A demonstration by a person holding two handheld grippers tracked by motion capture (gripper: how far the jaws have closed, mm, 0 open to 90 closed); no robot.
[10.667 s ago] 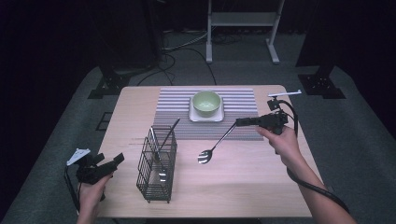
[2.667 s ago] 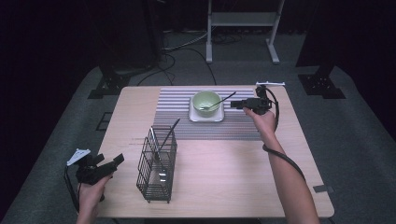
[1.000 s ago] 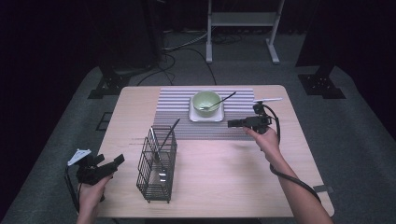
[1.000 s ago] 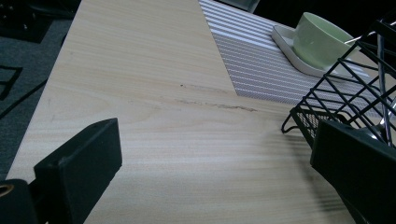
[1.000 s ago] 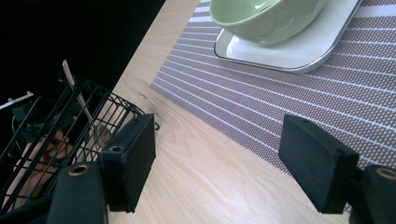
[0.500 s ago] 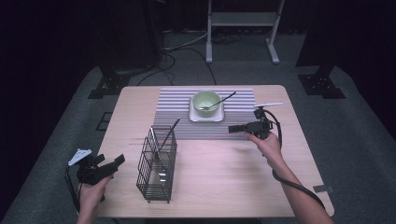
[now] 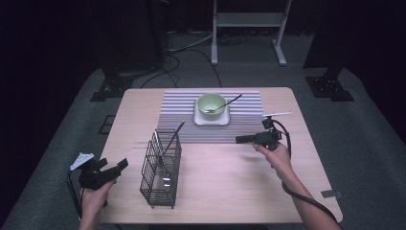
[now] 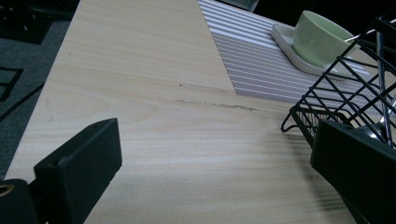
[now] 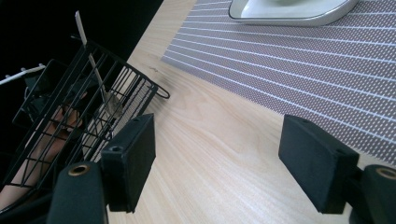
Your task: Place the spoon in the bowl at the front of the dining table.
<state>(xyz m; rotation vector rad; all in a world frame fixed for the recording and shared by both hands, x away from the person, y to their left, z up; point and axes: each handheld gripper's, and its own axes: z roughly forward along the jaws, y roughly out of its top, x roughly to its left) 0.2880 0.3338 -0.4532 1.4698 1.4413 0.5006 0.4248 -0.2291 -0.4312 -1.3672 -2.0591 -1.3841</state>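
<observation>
My right gripper [image 7: 245,139] mid-frame, fingers wide apart, empty, left gripper [image 7: 117,166] lower left, likewise, beside wire basket [image 7: 161,168].

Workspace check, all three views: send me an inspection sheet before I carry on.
Surface: light wooden table, faint scuff beside the grey striped placemat.
Job's things: pale green bowl on a white square plate, dark-handled spoon resting in it; black wire cutlery basket upright, utensils inside.
Clutter: nothing seen.
Grippers: left gripper open and empty at the table's near left corner; right gripper open and empty over the placemat's near edge.
Cables: one trails from the right gripper along the forearm; others lie on the floor behind.
Surroundings: grey carpet, white stand frame, dark room.
</observation>
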